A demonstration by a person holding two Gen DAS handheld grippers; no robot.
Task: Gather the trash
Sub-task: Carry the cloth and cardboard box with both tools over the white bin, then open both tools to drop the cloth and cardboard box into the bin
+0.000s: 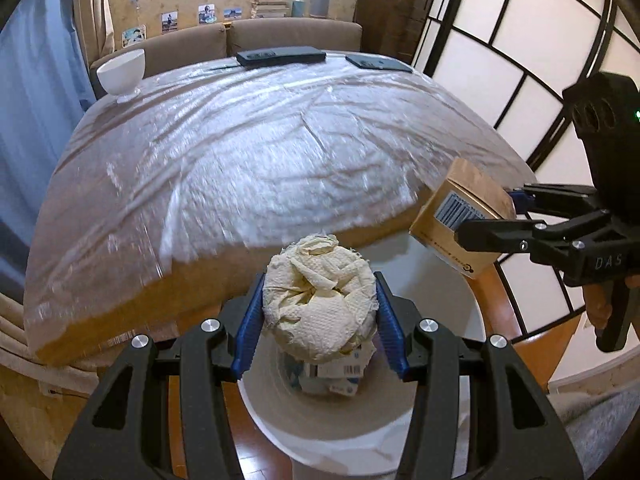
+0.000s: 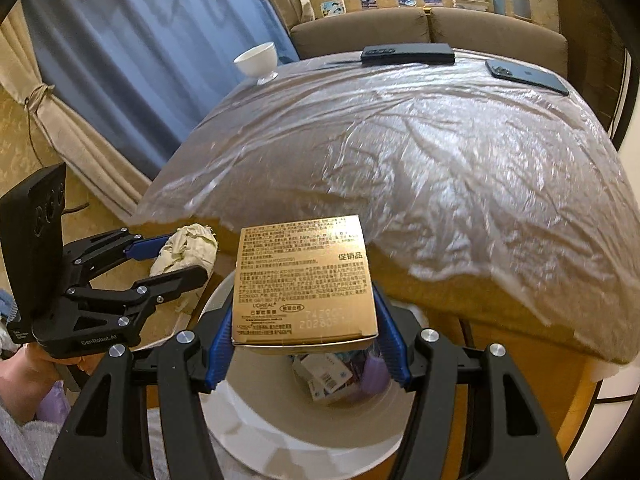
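The left hand-held gripper (image 1: 320,312) pinches a crumpled wad of cream paper towel (image 1: 320,300) between its blue pads (image 1: 249,334), which press on both sides of it. Straight below that wad stands a white trash bin (image 1: 320,436) on the wooden floor, its open mouth under the fingers, with a few small printed packages (image 1: 340,372) lying at the bottom.

The right hand-held gripper (image 2: 306,344) clamps a gold cardboard box (image 2: 304,280), the printed face turned up toward the camera and the blue pads (image 2: 218,350) tight against its two side edges. The box hangs over the same bin (image 2: 280,432), just above the rim, with more packaging (image 2: 326,376) visible down inside. From the left wrist view this box (image 1: 460,216) appears to the right of the left hand-held gripper, tilted, with a barcode on its end.

Beyond both fingers, ahead of them, lies the surface (image 1: 248,152), covered in wrinkled clear plastic film. At its far left corner stands a white footed bowl (image 1: 122,74). Along the far edge lie a dark flat case (image 1: 280,57) and, to its right, a dark phone (image 1: 378,63). A brown sofa (image 1: 296,34) sits behind the surface
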